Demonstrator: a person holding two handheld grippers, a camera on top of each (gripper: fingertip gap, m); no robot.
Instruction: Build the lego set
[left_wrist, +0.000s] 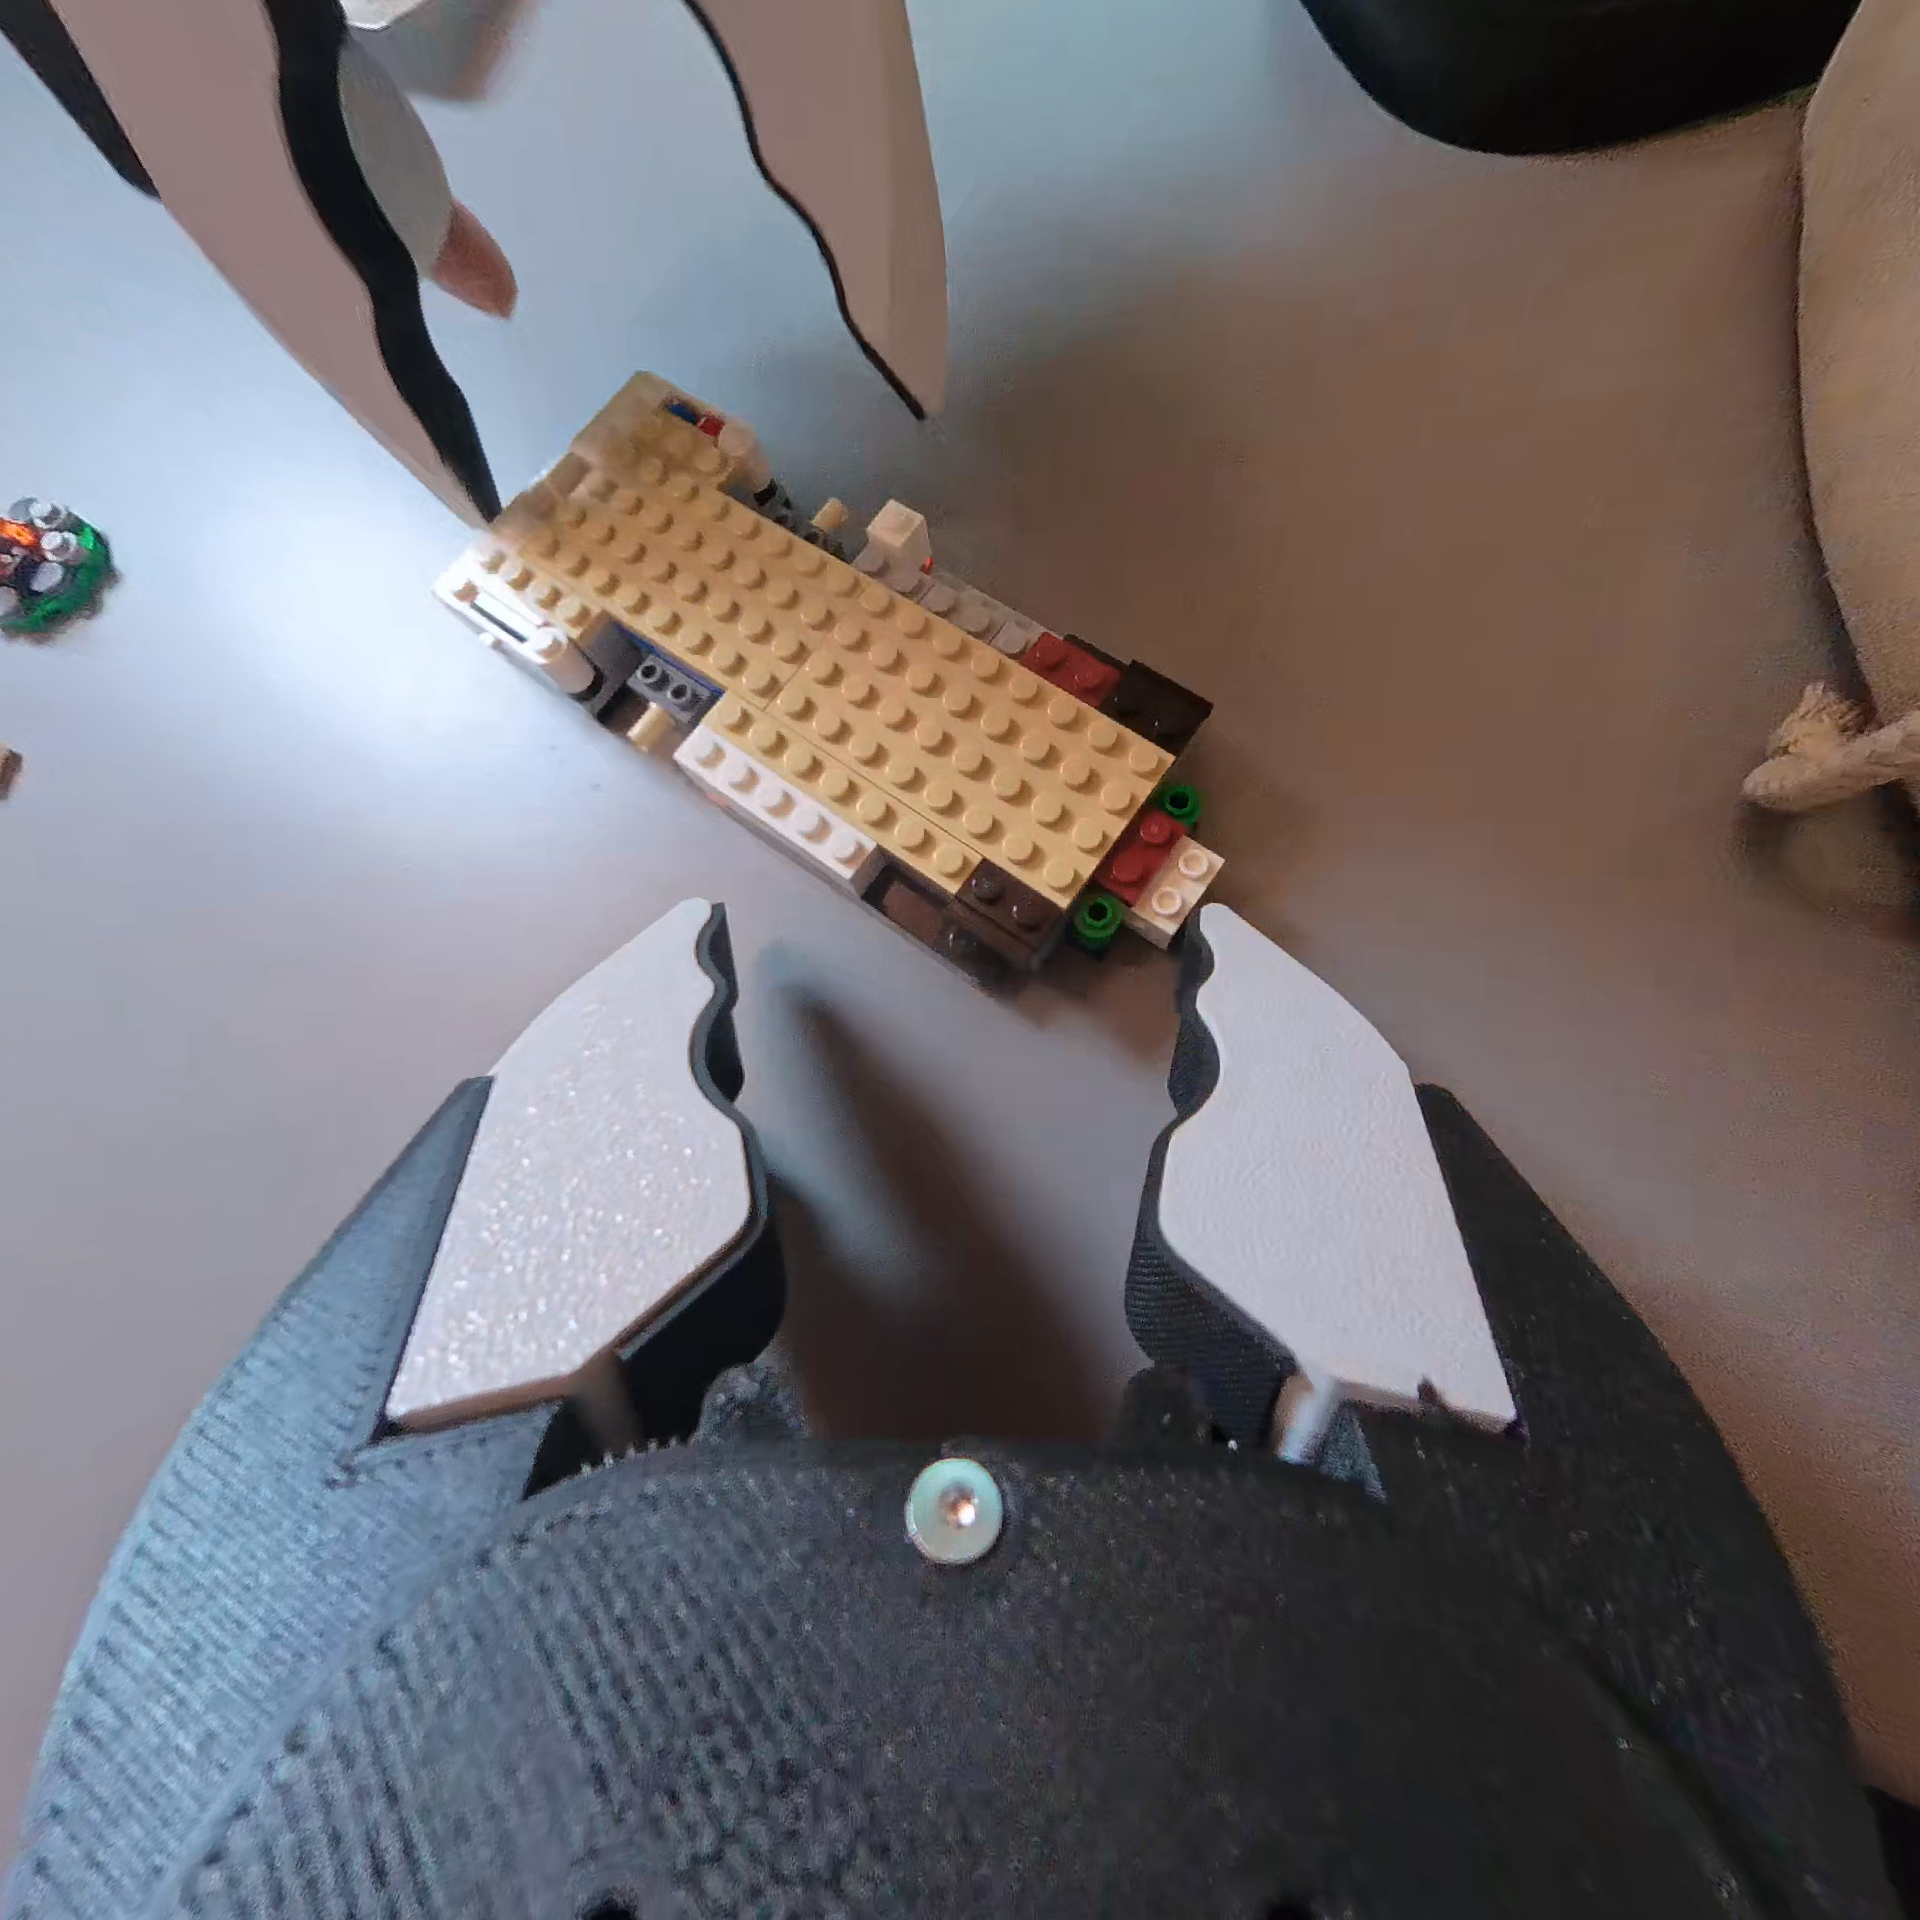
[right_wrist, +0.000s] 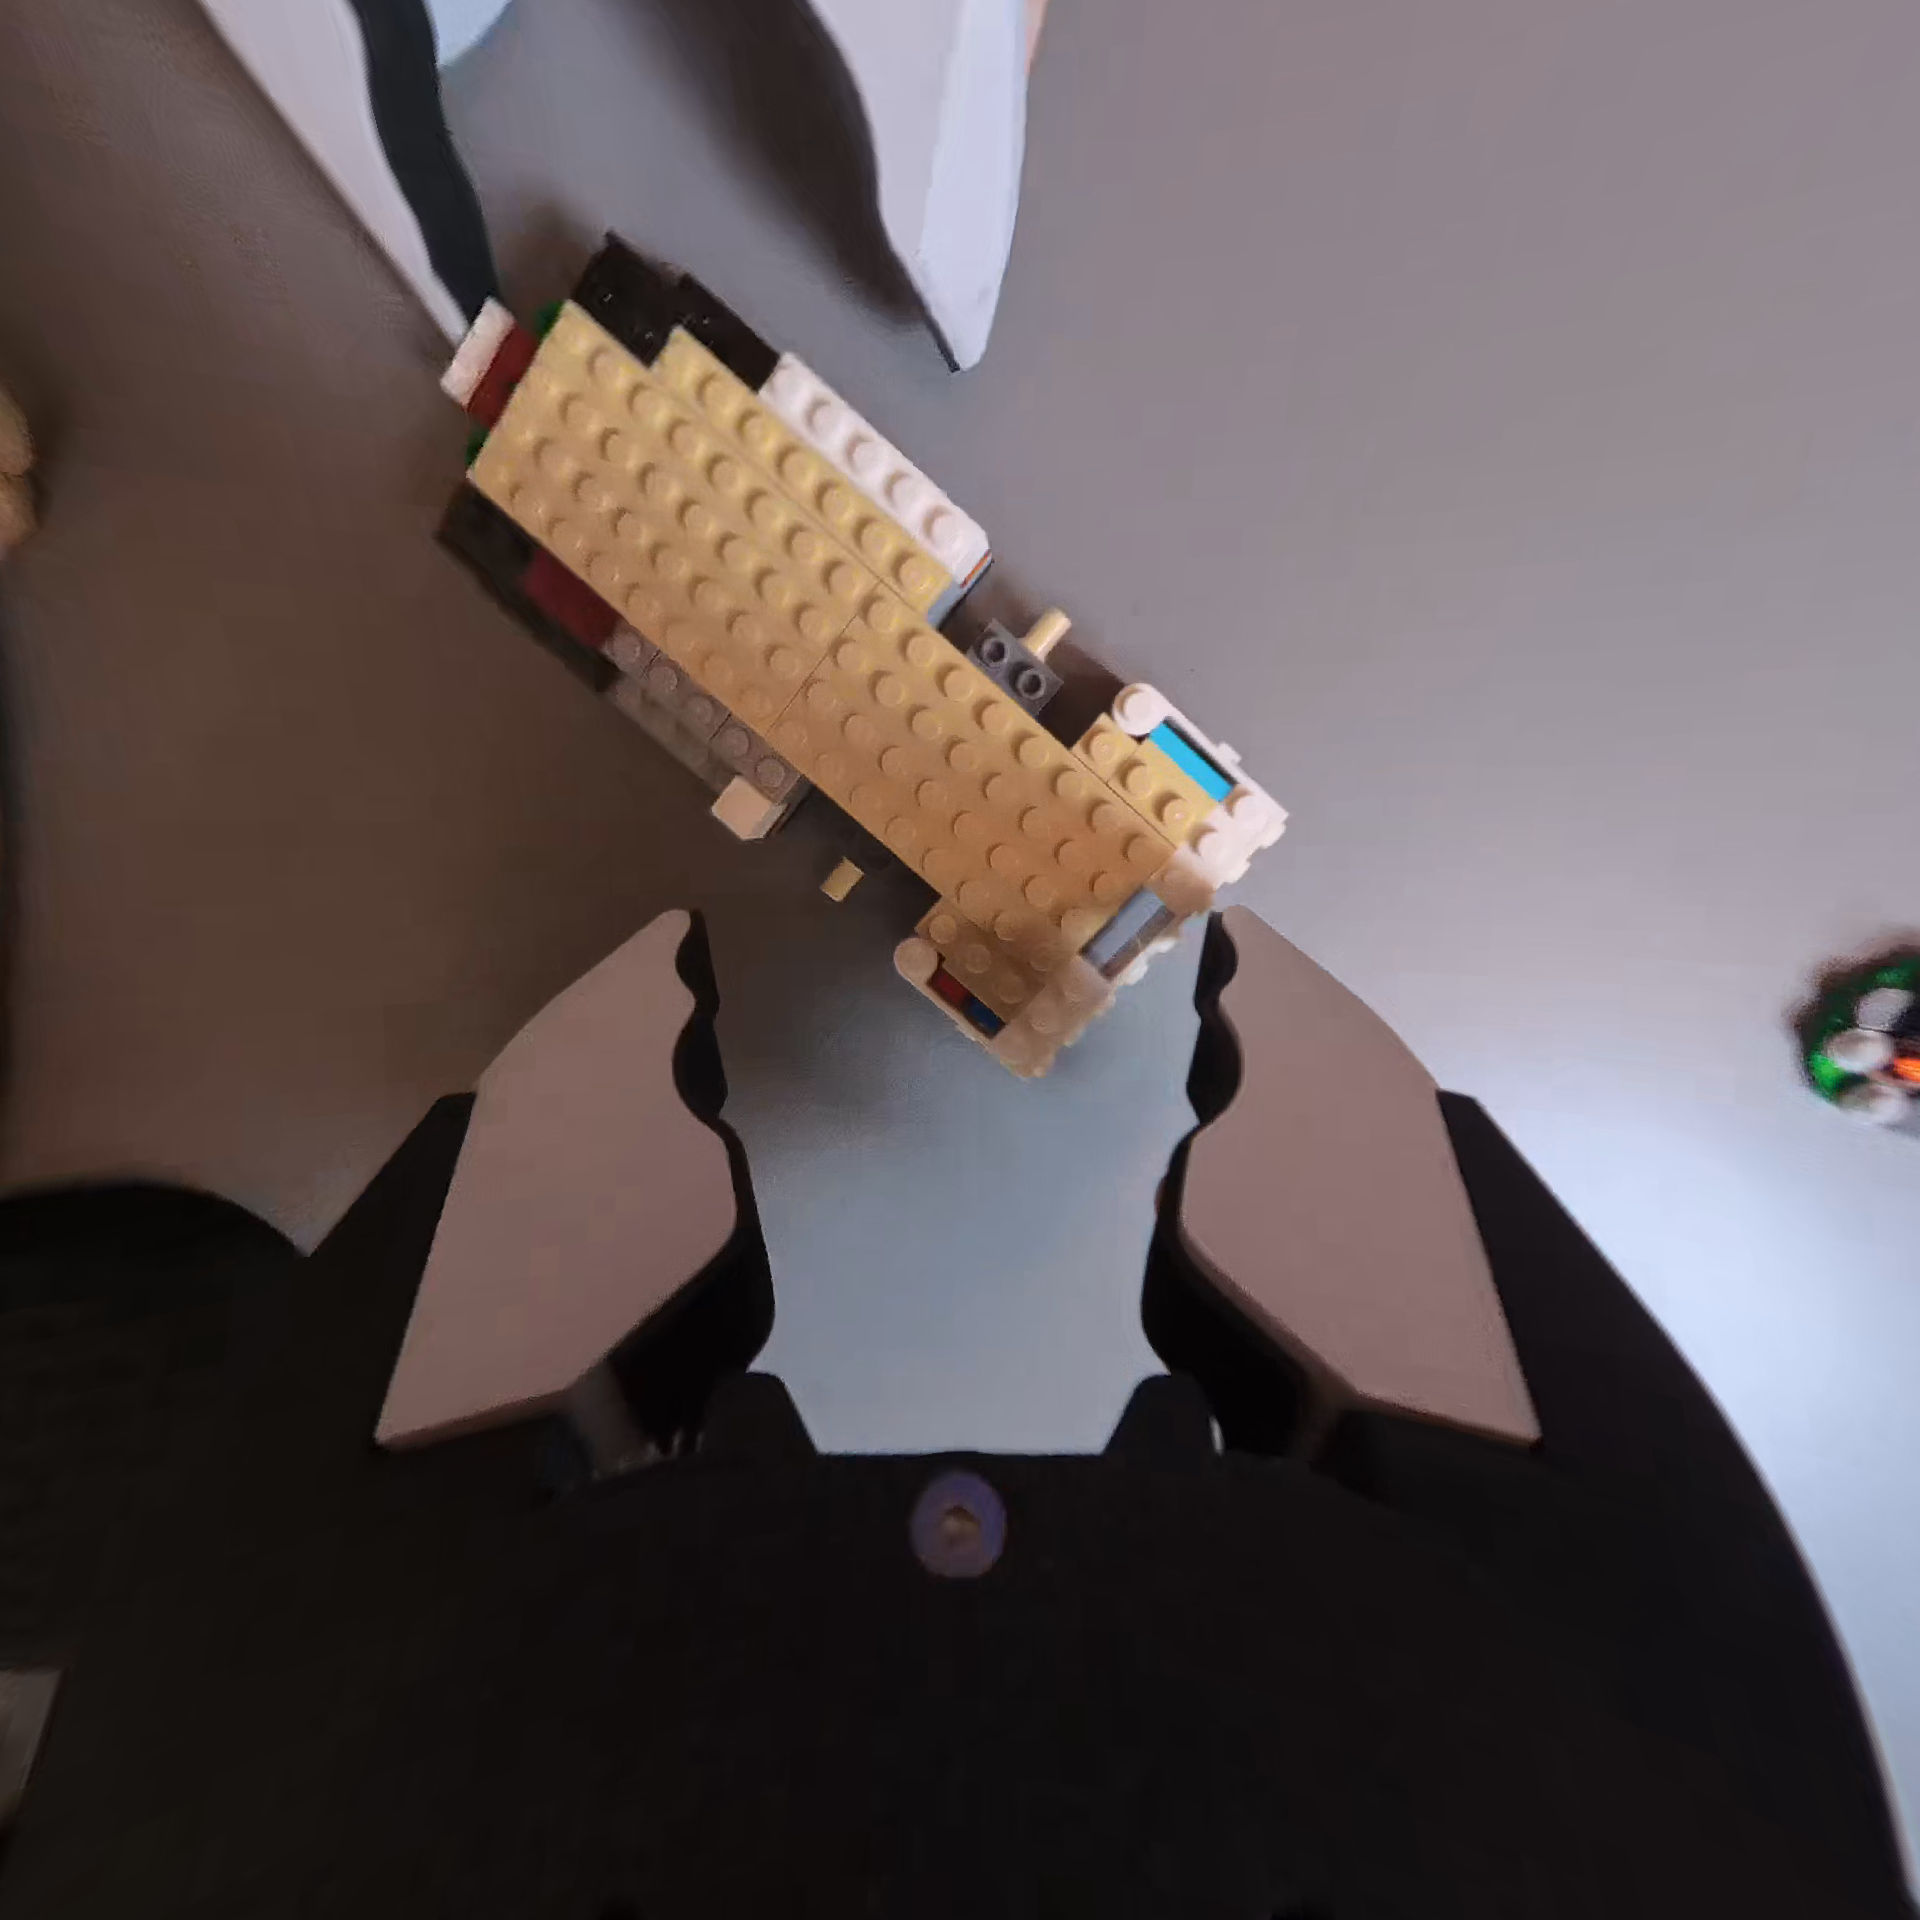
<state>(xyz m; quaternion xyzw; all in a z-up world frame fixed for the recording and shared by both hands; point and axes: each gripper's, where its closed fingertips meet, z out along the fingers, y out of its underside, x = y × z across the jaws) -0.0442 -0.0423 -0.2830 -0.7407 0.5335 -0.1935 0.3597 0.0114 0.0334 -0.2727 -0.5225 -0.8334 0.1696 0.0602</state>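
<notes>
Where grippers gape: studded tan brick build

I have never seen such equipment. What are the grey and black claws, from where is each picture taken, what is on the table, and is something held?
The claws are two hand-held grippers, each with two fingers and a camera looking forward along them. One picture comes from the left gripper, the other from the right gripper, so each also shows the other gripper's fingers at its top edge. Between them, on the grey table, lies a long toy brick model with a tan studded top and white, red, brown and green bricks at its ends. A small round green brick piece lies apart. Beige cloth shows at the edge of the left view. Both grippers stand open at opposite ends of the model and hold nothing.
</notes>
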